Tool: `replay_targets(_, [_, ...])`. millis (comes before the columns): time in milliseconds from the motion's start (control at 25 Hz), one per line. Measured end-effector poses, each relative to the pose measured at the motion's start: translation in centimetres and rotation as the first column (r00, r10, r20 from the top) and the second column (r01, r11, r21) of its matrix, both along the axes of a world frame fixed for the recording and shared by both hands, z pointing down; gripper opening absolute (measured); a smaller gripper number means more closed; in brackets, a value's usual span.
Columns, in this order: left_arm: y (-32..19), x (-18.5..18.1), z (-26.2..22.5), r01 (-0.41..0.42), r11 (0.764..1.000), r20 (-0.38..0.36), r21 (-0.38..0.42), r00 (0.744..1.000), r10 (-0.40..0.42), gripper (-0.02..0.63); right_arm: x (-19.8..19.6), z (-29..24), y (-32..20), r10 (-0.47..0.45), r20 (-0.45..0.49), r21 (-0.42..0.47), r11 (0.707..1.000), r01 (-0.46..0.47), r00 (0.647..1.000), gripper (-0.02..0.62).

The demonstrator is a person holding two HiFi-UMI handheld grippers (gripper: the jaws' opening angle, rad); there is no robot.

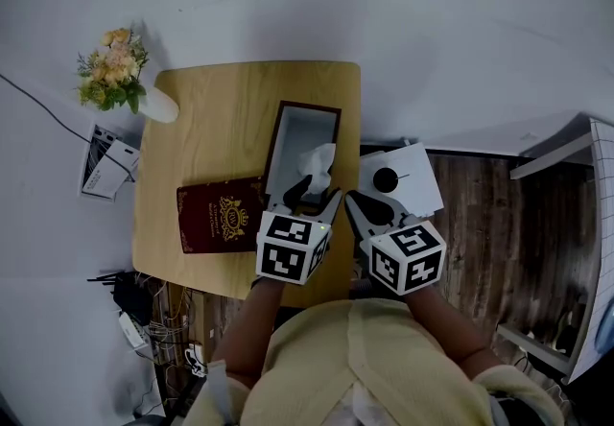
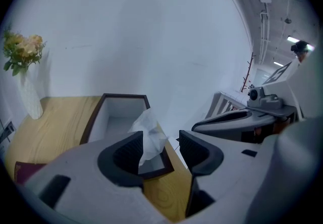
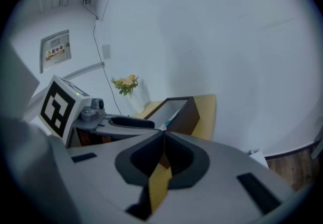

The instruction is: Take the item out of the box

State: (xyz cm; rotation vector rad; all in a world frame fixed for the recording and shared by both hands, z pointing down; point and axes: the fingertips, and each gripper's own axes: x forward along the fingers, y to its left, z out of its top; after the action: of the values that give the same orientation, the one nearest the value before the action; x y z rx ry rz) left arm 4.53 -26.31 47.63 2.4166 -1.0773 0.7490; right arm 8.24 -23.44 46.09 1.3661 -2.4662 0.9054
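risk first: left gripper (image 2: 161, 143) w/ fingers (image 2: 126, 156) wide apart and nothing clamped. if they close now they likely pinch only the loose top of the white wrap (image 2: 149, 128), which could tear or slide out alone. a low approach could also knock the box (image 2: 123, 96) rim and shove it along the surface (image 1: 221, 117), towards the vase (image 1: 158, 106). right gripper (image 3: 162, 137) has fingers (image 3: 139, 160) pressed together, empty, just beside the box's near right corner, so nothing braces the box. the wrap sits inside the box at its near end, poking above the rim, just ahead of the left fingers and not touching. prob. the item's under it, can't see. dark red lid (image 1: 219, 213) lies left of the box.
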Motion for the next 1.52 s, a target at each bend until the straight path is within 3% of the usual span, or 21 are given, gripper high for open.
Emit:
replay_targets(360, [-0.9, -0.5, 0.6, -0.001, 0.998, 0.1, -0.069, 0.995, 0.008, 0.216, 0.0, 0.3, -0.2, -0.01, 0.018, -0.005, 1.0, 0.01, 1.0, 0.031])
replay_targets(560, [-0.7, -0.1, 1.3, -0.057, 0.993, 0.168, -0.099, 0.983, 0.073, 0.218, -0.3, 0.4, -0.4, -0.025, 0.021, -0.006, 1.0, 0.025, 0.999, 0.031])
replay_targets(800, [-0.8, 0.4, 2.3, -0.083, 0.985, 0.192, -0.151, 0.975, 0.111, 0.222, -0.5, 0.5, -0.7, -0.032, 0.013, -0.002, 0.999, 0.032, 0.999, 0.031])
replay_targets(1000, [-0.4, 0.5, 3.0, -0.125, 0.978, 0.254, -0.165, 0.953, 0.164, 0.222, -0.3, 0.7, -0.7, -0.029, 0.013, -0.006, 1.0, 0.029, 0.999, 0.031])
replay_targets(1520, [-0.5, 0.6, 2.4, -0.111, 0.978, 0.2, -0.177, 0.969, 0.146, 0.168, 0.0, 0.8, -0.8, -0.024, 0.009, -0.005, 1.0, 0.024, 1.0, 0.031])
